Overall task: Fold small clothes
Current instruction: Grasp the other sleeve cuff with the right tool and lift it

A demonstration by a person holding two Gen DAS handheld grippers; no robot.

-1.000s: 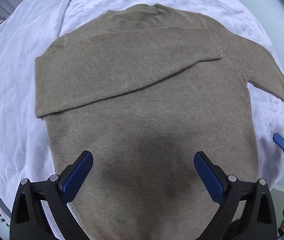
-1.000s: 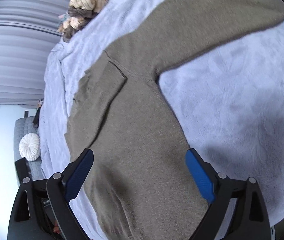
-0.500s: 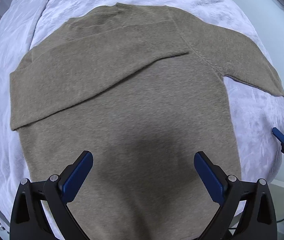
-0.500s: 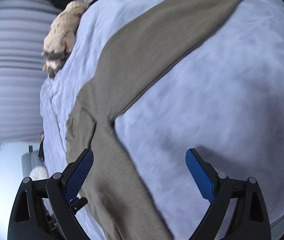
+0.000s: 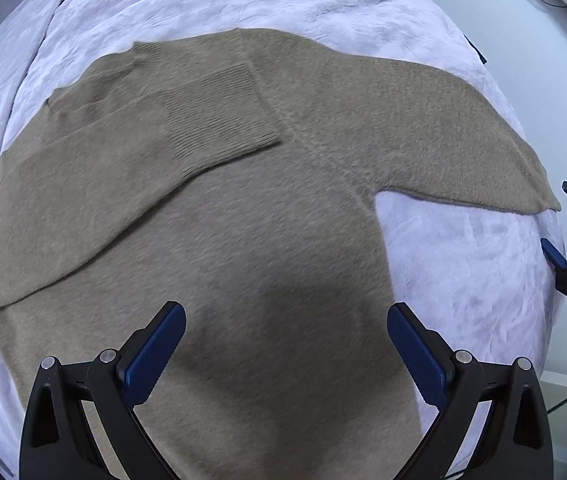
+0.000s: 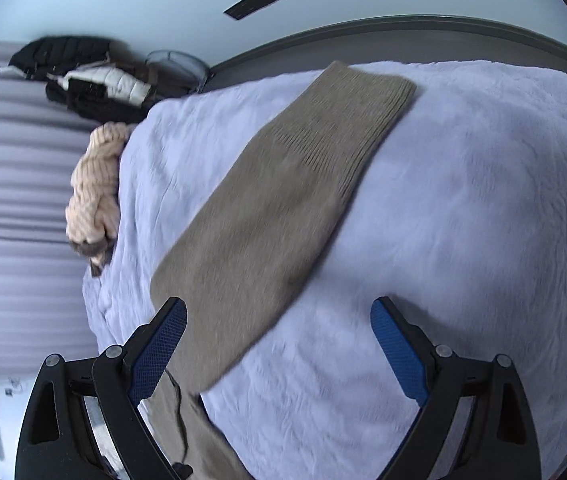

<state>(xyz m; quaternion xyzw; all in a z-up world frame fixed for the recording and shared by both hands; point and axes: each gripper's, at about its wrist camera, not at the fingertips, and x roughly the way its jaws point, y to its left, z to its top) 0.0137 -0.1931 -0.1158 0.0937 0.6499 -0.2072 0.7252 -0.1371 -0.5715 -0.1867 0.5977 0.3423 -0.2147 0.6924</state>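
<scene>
Fingers (image 5: 151,354) spread over sweater (image 5: 243,240) — right view alone shows sleeve cuff (image 6: 363,108).

bright, even daylight | soft shadows | fisheye edge distortion | slight motion blur

white fleecy blanket (image 6: 463,208) under right claw | beige knit bundle (image 6: 93,192) far left | dark jackets (image 6: 83,76) beyond

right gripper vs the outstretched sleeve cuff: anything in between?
Nothing but the sleeve itself and bare white blanket, per the right wrist view. Right gripper is open, above the sleeve's near end.
</scene>
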